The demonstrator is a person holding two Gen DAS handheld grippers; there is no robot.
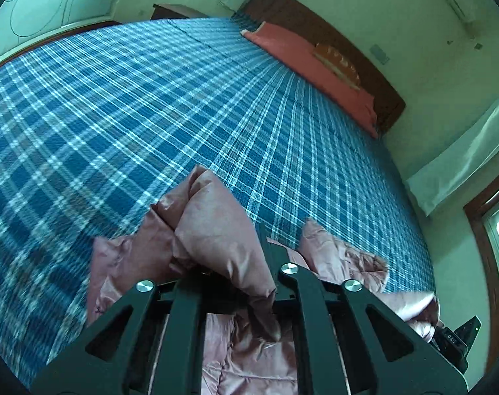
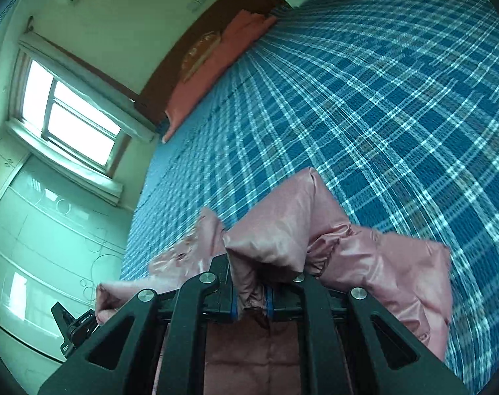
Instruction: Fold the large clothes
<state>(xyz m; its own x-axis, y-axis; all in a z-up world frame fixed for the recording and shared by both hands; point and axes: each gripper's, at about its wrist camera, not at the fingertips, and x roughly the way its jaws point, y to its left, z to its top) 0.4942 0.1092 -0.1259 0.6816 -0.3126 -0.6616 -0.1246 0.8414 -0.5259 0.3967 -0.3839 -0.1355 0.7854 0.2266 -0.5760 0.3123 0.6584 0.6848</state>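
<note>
A pink padded jacket (image 1: pixel 213 230) is held up over a bed with a blue plaid cover (image 1: pixel 150 98). My left gripper (image 1: pixel 246 283) is shut on a bunched fold of the jacket, which drapes over its fingers and hides the tips. My right gripper (image 2: pixel 252 299) is shut on another bunched part of the same jacket (image 2: pixel 282 230), pinched between its blue-edged pads. The rest of the jacket hangs below both grippers. The other gripper's body shows at the right edge of the left wrist view (image 1: pixel 456 335) and at the left of the right wrist view (image 2: pixel 75 329).
The plaid bed (image 2: pixel 381 98) spreads ahead of both grippers. A salmon pillow (image 1: pixel 315 65) lies along the dark wooden headboard (image 1: pixel 364 62). A window (image 2: pixel 71 115) and pale wardrobe doors (image 2: pixel 52 247) are beside the bed.
</note>
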